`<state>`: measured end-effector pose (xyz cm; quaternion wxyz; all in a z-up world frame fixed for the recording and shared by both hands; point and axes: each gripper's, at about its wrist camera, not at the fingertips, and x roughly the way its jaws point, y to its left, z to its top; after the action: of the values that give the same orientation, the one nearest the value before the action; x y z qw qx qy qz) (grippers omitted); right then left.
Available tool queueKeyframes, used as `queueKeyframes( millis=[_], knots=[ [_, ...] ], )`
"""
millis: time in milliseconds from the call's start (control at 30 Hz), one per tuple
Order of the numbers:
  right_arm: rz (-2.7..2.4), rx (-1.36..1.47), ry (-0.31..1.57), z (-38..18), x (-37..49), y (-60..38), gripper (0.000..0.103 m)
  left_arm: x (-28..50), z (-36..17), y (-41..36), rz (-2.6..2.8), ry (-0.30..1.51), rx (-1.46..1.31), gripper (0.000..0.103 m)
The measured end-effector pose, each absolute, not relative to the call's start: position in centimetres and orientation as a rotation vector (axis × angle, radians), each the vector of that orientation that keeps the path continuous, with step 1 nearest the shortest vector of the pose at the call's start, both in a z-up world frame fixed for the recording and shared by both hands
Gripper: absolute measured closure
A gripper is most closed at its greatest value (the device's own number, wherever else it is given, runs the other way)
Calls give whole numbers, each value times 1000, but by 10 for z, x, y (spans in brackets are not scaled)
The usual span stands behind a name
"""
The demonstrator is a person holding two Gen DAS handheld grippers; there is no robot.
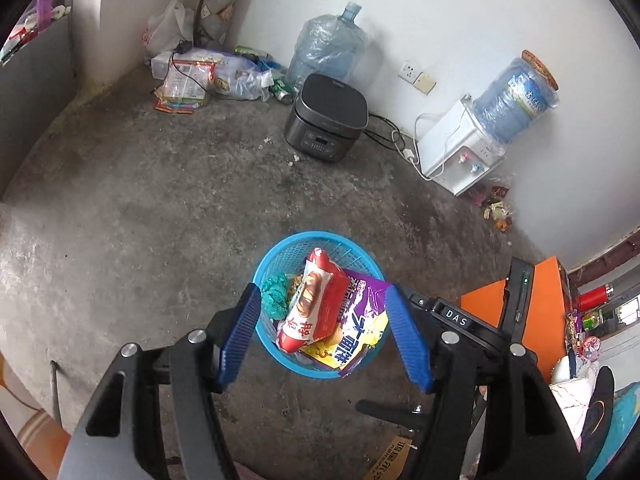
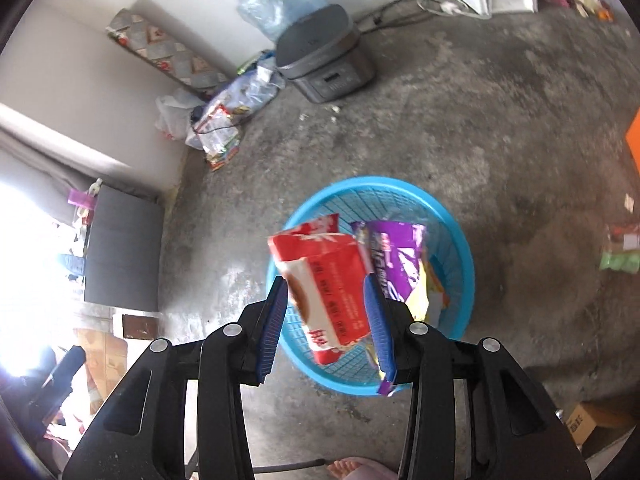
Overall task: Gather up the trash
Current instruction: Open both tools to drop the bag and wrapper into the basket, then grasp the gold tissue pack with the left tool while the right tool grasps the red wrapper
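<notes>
A stained concrete floor [image 1: 168, 208] runs to white walls, with a grey cooker [image 1: 326, 118], a water dispenser [image 1: 460, 148] and bagged clutter [image 1: 208, 76] along the far edge. The blue basket [image 1: 280, 254] stands on open floor, well apart from them, holding a red wrapper [image 1: 316, 300] and purple packet [image 1: 360, 320]. Both grippers hang above it, left gripper [image 1: 326, 332] and right gripper [image 2: 328, 320], jaws apart and empty. The basket's bottom is hidden under trash, and the right view is motion-blurred.
</notes>
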<state>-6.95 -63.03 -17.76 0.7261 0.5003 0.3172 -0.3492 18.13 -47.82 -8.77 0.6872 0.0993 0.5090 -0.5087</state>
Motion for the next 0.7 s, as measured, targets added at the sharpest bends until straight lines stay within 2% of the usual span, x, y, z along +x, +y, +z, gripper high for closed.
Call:
queueKeyframes(
  millis=[167,267,367,700],
  knots=[
    [-735,959,640,-139,-52,-599,64,193,-47,-423,-1108,1026,183,35],
    [-707,871,603,-112,-40,-576,56,204,-22,-386,-1069,965,157,34],
    [-635,798,582,-87,-27,-554,55,216,2,-342,-1029,912,111,33],
    [-270,612,612,-25,35,-483,51,241,63,-147,-793,754,-34,28]
  ],
)
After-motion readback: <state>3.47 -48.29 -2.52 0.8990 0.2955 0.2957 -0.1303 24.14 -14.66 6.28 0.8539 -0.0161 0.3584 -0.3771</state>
